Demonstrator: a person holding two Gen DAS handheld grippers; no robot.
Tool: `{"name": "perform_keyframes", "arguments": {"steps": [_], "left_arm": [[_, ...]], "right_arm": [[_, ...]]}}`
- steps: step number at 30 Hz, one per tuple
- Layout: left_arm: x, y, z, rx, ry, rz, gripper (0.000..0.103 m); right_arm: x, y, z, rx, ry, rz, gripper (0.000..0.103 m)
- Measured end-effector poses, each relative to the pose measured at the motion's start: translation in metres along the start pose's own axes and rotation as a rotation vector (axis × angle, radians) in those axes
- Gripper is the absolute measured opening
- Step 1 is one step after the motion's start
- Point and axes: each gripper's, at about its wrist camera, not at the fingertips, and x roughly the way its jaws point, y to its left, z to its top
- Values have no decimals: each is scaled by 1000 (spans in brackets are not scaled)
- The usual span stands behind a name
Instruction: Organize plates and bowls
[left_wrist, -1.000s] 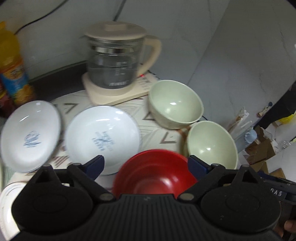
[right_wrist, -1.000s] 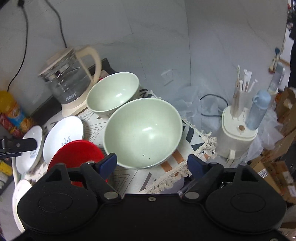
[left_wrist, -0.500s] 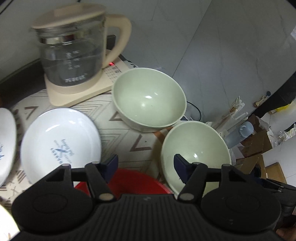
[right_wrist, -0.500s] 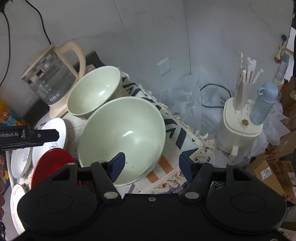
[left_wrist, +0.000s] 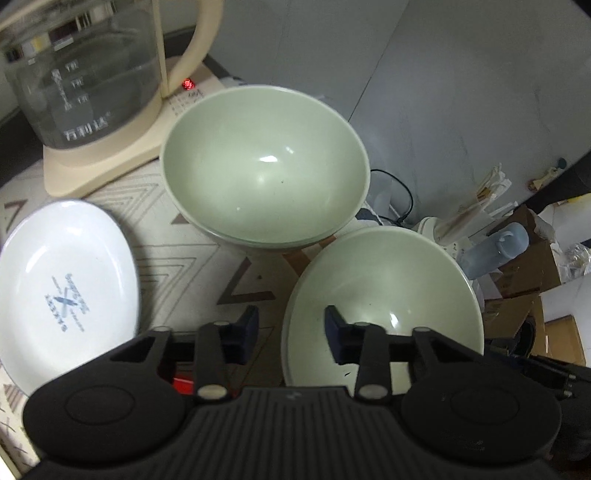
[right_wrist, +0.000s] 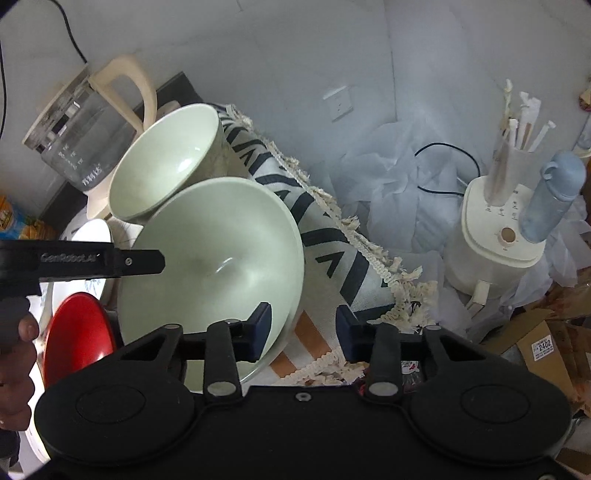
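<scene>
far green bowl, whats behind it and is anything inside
Behind the far green bowl stands a glass kettle on its cream base. Inside the bowl: nothing but glare. Its underside is hidden.

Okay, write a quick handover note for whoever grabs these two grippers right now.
Left gripper: open, straddling the left rim of the near green bowl, not clamped.
Right gripper: open, straddling the same bowl's right rim.
The far green bowl sits by the kettle; a white plate and the red bowl lie to the left.
Done: nothing stacked yet.
Left: probably nest the green bowls, then gather the plates.
</scene>
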Motion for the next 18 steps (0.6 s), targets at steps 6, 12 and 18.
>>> {"name": "perform_keyframes", "arguments": {"steps": [6, 12, 18], "left_arm": [[13, -1, 0, -40, 41, 6, 14], [14, 0, -1, -68, 47, 15, 12], [-6, 0, -2, -98, -8, -4, 12]], "right_arm": [[11, -1, 5, -40, 26, 35, 23], [14, 5, 6, -66, 34, 35, 17], [-2, 16, 17, -126, -13, -1, 17]]}}
